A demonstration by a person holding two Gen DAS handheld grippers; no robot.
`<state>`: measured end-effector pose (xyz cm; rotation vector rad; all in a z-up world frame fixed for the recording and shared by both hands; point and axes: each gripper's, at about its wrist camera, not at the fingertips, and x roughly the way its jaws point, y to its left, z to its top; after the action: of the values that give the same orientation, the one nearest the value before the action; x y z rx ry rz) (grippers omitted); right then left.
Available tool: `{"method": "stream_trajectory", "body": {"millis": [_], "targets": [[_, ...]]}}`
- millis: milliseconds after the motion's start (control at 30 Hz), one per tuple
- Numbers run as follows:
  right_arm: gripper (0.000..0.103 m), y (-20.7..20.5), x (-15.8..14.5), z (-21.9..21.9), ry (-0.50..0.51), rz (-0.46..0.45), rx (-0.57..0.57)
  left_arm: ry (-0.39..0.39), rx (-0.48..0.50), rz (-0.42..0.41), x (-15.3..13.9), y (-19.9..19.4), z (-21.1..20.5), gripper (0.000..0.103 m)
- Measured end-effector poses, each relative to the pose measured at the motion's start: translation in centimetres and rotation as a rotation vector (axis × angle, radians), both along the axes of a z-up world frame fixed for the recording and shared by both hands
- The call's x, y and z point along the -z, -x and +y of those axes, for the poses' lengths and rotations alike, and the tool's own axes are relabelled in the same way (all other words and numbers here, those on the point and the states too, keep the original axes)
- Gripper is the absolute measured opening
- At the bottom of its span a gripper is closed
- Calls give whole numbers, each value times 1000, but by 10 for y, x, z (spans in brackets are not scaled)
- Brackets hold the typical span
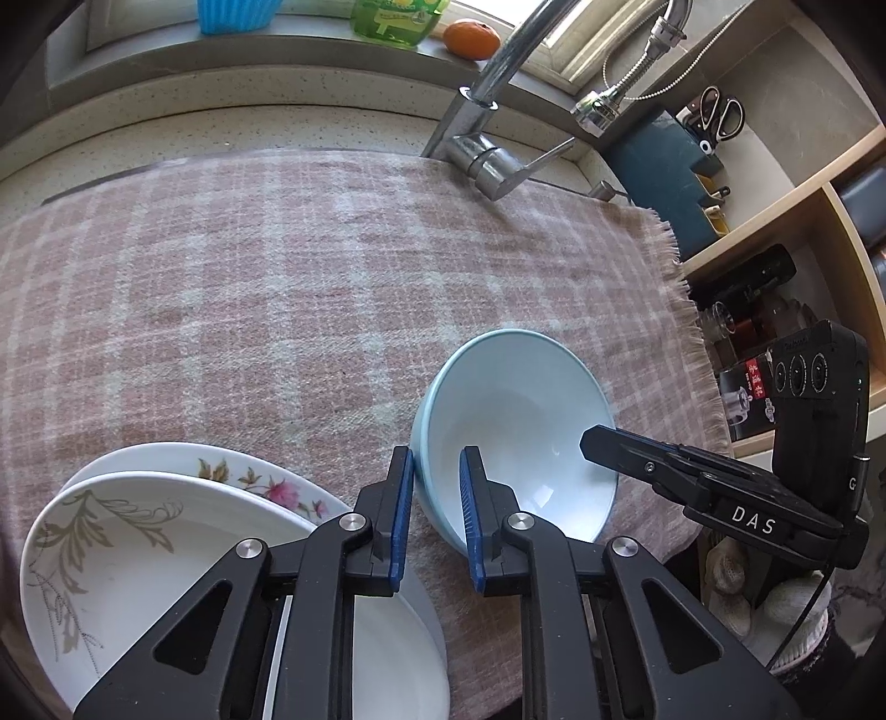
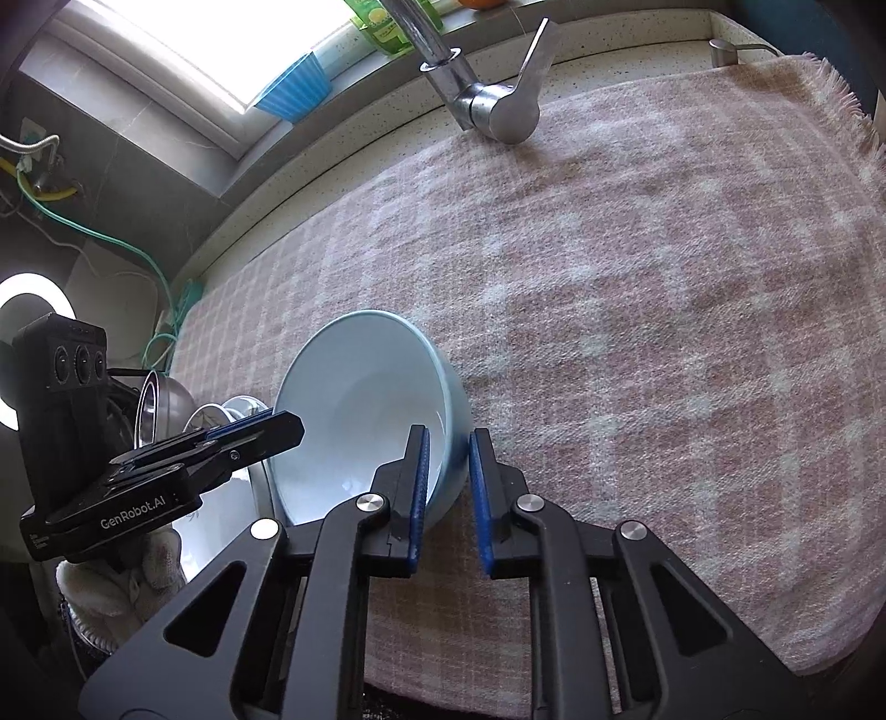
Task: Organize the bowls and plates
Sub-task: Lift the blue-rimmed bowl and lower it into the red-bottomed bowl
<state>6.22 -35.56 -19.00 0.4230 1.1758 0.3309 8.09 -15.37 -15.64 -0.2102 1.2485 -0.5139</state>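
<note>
A pale blue bowl [image 1: 515,421] stands tilted on the pink checked cloth [image 1: 249,277]. My left gripper [image 1: 436,465] straddles its near-left rim, jaws close around the wall. My right gripper [image 2: 448,448] straddles the opposite rim of the same bowl [image 2: 354,410], jaws close around the wall. The right gripper also shows in the left wrist view [image 1: 598,440]. Two white plates [image 1: 138,531], one floral and one with a grey leaf pattern, are stacked at the lower left of the left wrist view.
A chrome faucet [image 1: 487,155] stands at the back of the cloth. A dish rack with a steel bowl [image 2: 160,404] and white dishes is at the left. Shelves with jars and scissors [image 1: 720,116] are at the right. An orange [image 1: 470,37] lies on the sill.
</note>
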Motion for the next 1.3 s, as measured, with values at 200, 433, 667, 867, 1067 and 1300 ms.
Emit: {"method": "stream_trajectory", "body": {"millis": [200,433,667,867,1067,1300], "targets": [[15,0,-12,2,-8,-21,-2,32,-20,-16,-12,3,8,15],[15,1,-42,18,-17,-77,-31,61,-59,-70,-38,9,28,15],[15,0,-65,49,-19,-125,-92,84,-123,-123,-61,16,60,15],[15,-4,-81,85,-21,-159,-168,97,-203,-152,-73,23,94,15],[15,-10,-93,131,-31,-187,-254,96,-294,-173,-81,34,135,15],[15,-13,-98,190,-34,-199,-358,96,-410,-186,-86,47,186,15]]}}
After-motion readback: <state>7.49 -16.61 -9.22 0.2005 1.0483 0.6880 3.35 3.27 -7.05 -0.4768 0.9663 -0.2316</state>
